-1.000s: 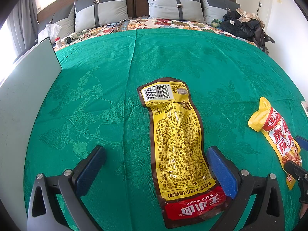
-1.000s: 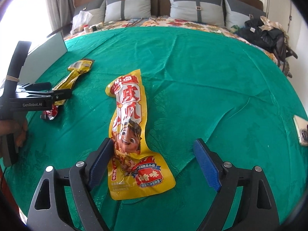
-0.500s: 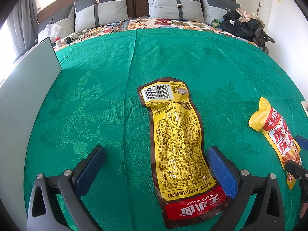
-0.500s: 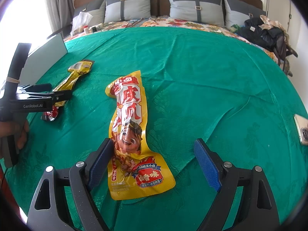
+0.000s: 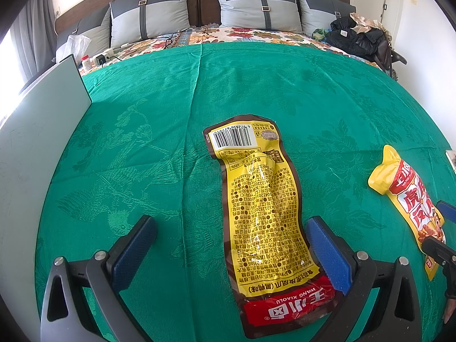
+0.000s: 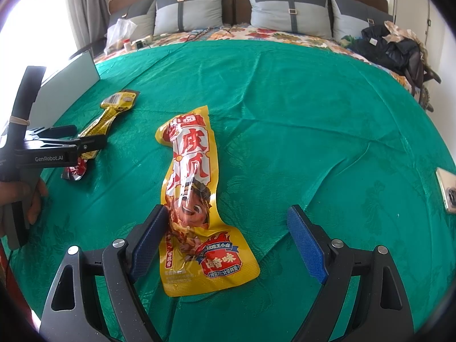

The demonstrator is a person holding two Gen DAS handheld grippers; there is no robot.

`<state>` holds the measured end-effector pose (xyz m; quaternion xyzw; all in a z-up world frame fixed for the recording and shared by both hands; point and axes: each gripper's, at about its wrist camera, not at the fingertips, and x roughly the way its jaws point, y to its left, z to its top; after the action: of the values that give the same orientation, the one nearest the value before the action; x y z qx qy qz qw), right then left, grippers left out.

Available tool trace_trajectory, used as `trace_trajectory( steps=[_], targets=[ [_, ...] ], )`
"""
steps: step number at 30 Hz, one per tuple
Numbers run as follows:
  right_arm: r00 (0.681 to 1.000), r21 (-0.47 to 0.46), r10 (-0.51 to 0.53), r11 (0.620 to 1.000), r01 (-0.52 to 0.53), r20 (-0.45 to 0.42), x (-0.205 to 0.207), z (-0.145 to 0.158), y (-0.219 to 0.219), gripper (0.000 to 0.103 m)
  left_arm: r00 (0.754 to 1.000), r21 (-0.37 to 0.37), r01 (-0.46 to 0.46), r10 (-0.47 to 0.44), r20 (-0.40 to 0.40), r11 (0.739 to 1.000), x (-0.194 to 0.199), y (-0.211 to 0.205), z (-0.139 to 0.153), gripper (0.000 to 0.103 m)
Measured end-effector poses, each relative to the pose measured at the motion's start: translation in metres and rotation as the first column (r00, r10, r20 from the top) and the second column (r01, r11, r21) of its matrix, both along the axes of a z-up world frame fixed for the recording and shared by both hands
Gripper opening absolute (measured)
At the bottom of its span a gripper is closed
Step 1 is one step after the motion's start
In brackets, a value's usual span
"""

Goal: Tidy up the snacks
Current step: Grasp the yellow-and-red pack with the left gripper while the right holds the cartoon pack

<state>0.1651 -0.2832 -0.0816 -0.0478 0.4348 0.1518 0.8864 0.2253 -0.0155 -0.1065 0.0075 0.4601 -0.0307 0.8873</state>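
A pale upright board [image 5: 34, 148] walls off the left edge of the green bedspread [image 5: 256, 85]. Ahead, the spread lies open up to the pillows [image 6: 287, 7]. A phone [image 6: 447, 189] lies at the right edge, a black bag [image 6: 393, 50] far right.

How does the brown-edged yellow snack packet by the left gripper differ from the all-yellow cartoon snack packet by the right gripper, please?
The brown-edged yellow snack packet lies back side up, showing a barcode and fine print; the all-yellow cartoon snack packet lies front side up, showing a cartoon boy and large red characters. The first has a dark brown border and a red end; the second is yellow to its edges. Both are long, glossy and lie on the green bedspread, each between open jaws.
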Motion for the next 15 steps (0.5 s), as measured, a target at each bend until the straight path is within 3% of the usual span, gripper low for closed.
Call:
trace_trajectory(
  steps=[12, 15],
  targets=[
    [1.000, 0.013, -0.003, 1.000, 0.003, -0.003, 0.0008, 0.0002, -0.0036, 0.088, 1.000, -0.001, 0.002, -0.002, 0.000, 1.000, 0.0003, -0.0002, -0.0001, 0.103],
    [1.000, -0.001, 0.004, 1.000, -0.004, -0.009, 0.0013, -0.0003, -0.0005, 0.090, 0.997, 0.005, 0.040, -0.039, -0.066, 0.999, 0.0088, -0.0016, 0.0006, 0.103]
  ],
)
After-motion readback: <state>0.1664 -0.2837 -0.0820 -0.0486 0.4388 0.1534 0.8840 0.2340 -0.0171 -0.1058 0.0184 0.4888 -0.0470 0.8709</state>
